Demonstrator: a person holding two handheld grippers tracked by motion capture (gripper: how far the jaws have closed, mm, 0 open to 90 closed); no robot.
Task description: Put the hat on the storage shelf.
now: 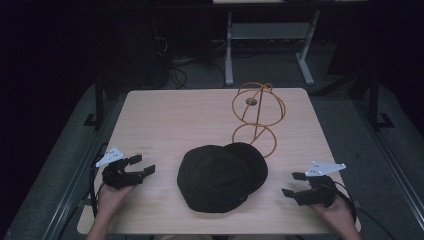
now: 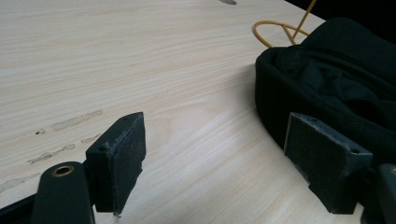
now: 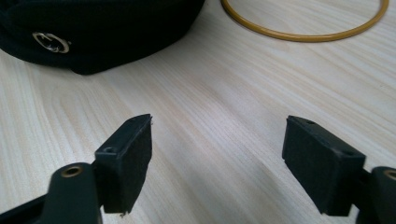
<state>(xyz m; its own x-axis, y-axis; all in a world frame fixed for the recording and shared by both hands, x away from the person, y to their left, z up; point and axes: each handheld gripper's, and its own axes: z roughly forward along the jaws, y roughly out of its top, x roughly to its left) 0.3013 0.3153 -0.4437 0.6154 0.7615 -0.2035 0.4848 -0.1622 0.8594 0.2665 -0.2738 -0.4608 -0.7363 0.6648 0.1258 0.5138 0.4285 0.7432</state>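
A black cap (image 1: 220, 176) lies on the light wooden table (image 1: 175, 115), near its front middle. Behind it stands a yellow wire stand (image 1: 257, 112) made of rings. My left gripper (image 1: 142, 166) rests open to the left of the cap, with nothing between its pads (image 2: 122, 154). The cap (image 2: 336, 84) lies just beyond its right jaw, and part of the wire stand (image 2: 275, 32) shows farther off. My right gripper (image 1: 294, 184) is open to the right of the cap, empty. The cap (image 3: 93, 28) with its small metal buckle (image 3: 50, 42) lies ahead, and the stand's base ring (image 3: 303, 36) beyond.
A small hole (image 1: 251, 102) sits in the table top near the far edge. Faint scuff marks (image 2: 65, 126) mark the wood near my left gripper. A white-framed table leg (image 1: 229, 50) and cables stand on the dark floor behind.
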